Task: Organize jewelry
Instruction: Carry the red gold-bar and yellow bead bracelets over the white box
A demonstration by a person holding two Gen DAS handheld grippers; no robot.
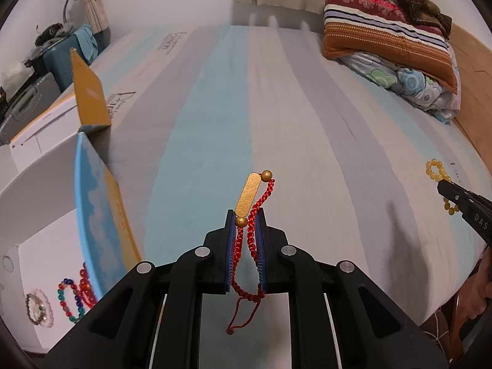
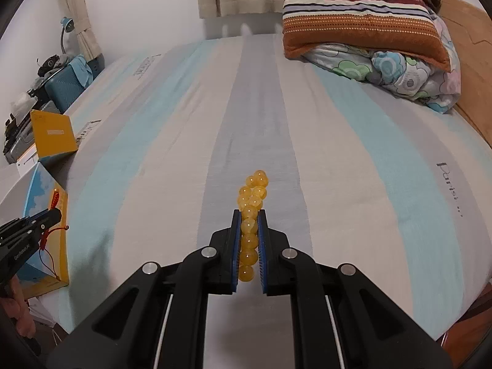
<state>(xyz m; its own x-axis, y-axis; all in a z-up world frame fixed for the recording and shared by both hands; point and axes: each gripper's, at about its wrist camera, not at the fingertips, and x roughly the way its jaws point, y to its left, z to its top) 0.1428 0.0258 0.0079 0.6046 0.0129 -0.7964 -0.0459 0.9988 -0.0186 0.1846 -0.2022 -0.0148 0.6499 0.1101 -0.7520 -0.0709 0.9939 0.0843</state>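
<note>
My left gripper (image 1: pixel 246 215) is shut on a red braided cord bracelet (image 1: pixel 255 212) with a gold bar and gold beads, held above the striped bed. Its loose cord tail hangs behind the fingers. My right gripper (image 2: pixel 249 213) is shut on a yellow bead bracelet (image 2: pixel 249 212), also above the bed. An open white box (image 1: pixel 46 246) with blue and yellow flaps stands at the left; inside lie a pale bead bracelet (image 1: pixel 38 309), a multicoloured bead bracelet (image 1: pixel 69 298) and a red bead bracelet (image 1: pixel 84 286). The right gripper (image 1: pixel 442 186) shows at the right edge of the left wrist view, the left gripper (image 2: pixel 58 215) at the left edge of the right wrist view.
The striped bedsheet (image 2: pixel 276 107) covers the bed. Folded pillows and blankets (image 2: pixel 363 24) are piled at the far right. A teal suitcase (image 2: pixel 66 87) and clutter stand at the far left by a lamp (image 2: pixel 66 27). A wooden headboard (image 2: pixel 467 70) runs along the right.
</note>
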